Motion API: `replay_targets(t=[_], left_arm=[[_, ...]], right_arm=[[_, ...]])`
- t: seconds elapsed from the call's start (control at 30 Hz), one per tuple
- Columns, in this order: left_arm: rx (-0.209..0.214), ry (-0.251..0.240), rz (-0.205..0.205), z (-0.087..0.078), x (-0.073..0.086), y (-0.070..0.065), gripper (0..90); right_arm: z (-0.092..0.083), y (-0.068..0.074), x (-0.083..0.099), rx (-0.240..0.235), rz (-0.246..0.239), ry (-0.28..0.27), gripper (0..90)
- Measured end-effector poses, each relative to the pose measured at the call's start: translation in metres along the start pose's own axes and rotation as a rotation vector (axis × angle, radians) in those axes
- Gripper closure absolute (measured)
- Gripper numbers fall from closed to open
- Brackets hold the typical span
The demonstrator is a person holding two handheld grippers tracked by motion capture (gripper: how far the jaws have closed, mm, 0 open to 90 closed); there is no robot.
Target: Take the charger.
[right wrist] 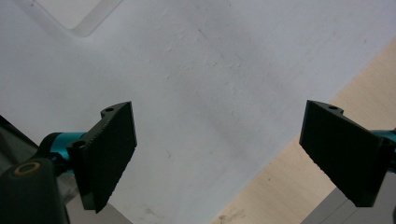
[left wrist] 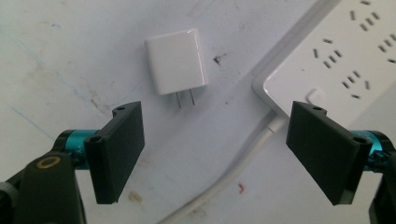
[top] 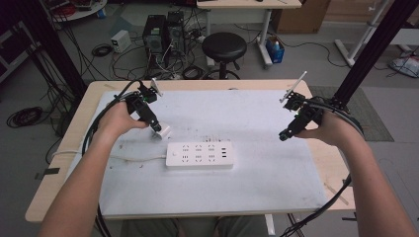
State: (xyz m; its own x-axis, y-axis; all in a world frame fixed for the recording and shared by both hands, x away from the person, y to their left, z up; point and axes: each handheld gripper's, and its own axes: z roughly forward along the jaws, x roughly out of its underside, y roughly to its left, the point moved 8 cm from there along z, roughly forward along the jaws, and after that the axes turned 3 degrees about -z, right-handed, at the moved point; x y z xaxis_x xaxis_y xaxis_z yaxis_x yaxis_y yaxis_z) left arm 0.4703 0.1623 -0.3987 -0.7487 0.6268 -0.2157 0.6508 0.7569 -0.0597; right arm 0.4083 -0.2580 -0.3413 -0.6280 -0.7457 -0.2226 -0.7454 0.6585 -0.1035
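Note:
A small white plug adapter point(left wrist: 176, 60) with two metal prongs lies flat on the white mat, also seen as the adapter point(top: 163, 131) just left of centre. My left gripper point(top: 156, 126) hovers right over it, and in the left gripper view this gripper point(left wrist: 215, 140) stands open with the adapter ahead of the jaws, prongs pointing toward them. A white power strip point(top: 199, 155) with several sockets lies mid-table; its corner and cable point(left wrist: 243, 154) are close by. My right gripper point(top: 285, 134) is open over bare mat at the right side, nothing between its jaws point(right wrist: 217, 149).
The white mat point(top: 257, 118) covers most of the wooden table point(top: 74, 148); its right edge meets bare wood point(right wrist: 280, 186). The strip's cable point(top: 133, 158) runs left. Behind the table are a black stool point(top: 224, 47), computer towers and floor cables.

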Motion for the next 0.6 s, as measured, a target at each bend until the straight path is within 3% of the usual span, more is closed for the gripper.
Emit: replay_targets(t=[0.17, 0.47, 0.6], left_arm=[[-0.006, 0.01, -0.011, 0.02, -0.005, 0.004, 19.4], [-0.037, 0.061, -0.072, 0.064, -0.013, 0.012, 19.8], [-0.051, 0.08, -0.073, 0.077, -0.015, 0.015, 24.5]], right_arm=[[0.002, -0.002, 0.003, 0.0, 0.006, -0.002, 10.5], [0.008, -0.001, 0.008, -0.004, 0.003, -0.008, 10.4], [0.011, -0.001, 0.01, -0.003, 0.003, -0.003, 10.4]])
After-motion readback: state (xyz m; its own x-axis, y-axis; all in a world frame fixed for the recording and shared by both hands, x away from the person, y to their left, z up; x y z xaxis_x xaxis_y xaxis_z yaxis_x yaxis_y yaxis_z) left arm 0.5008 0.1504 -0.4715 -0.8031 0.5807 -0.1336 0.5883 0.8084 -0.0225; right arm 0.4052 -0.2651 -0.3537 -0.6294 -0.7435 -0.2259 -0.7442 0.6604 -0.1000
